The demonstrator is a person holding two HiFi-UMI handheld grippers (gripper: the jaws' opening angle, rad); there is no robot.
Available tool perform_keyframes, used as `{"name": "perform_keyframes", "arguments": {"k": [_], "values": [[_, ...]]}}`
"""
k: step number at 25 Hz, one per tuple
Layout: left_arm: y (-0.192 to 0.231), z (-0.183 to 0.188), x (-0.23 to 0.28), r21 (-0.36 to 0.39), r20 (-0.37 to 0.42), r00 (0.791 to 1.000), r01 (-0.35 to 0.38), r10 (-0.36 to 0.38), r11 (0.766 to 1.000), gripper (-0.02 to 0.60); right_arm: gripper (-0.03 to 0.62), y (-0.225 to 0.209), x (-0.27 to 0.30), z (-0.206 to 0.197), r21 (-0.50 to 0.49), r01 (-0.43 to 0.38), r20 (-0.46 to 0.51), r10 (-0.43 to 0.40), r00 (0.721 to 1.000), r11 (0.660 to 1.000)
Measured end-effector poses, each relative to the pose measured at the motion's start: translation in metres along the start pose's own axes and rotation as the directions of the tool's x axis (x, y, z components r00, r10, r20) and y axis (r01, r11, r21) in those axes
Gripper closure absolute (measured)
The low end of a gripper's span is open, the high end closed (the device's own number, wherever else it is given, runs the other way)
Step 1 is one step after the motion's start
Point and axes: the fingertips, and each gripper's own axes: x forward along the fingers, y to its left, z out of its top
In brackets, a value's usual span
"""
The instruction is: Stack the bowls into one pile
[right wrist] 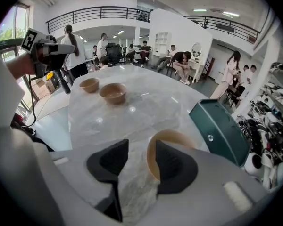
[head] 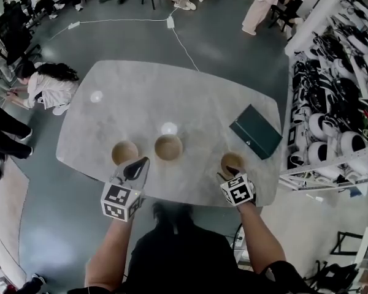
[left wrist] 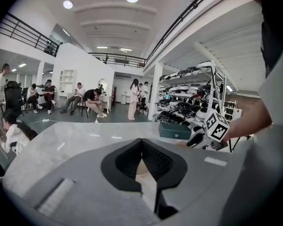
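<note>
Bowls (head: 168, 147) sit in a row on the worktop (head: 172, 97), all left of the green case (head: 256, 131). The right claw (right wrist: 137, 149), jaws apart, straddles the rim of the bowl nearest the case (right wrist: 172, 134). It should settle lower before pinching. The left claw (left wrist: 142, 147) is closed and empty.

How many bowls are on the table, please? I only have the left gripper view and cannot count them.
Observer: Three wooden bowls in a row: left bowl, middle bowl, right bowl. None are stacked.
Operator: Thank you. Is the right gripper holding one?
Observer: No. The right gripper is open, with the right bowl's near rim between its jaws, not pinched.
Operator: Which bowl is my left gripper nearest?
Observer: The left gripper, shut and empty, has its tip just beside the left bowl, on the side facing the middle bowl.
</note>
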Motion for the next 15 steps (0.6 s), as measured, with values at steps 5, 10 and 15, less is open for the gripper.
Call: {"name": "perform_keyframes", "arguments": {"k": [5,10,15], "values": [[-0.010,-0.010,0.022,-0.001,-0.035,0.999,0.030,-0.030,1.000,0.572,0.411,-0.006,0.016,-0.010,-0.007,-0.032,-0.052,0.031,0.998,0.999],[-0.020,-0.013,0.037,0.003,-0.052,0.998,0.045,-0.045,0.999,0.572,0.442,-0.015,0.031,-0.024,-0.049,-0.047,-0.109,0.042,0.993,0.998],[-0.019,-0.013,0.040,-0.010,-0.043,0.997,0.058,-0.058,0.998,0.572,0.498,-0.017,0.038,-0.029,-0.084,-0.033,-0.145,0.020,0.989,0.996]]}}
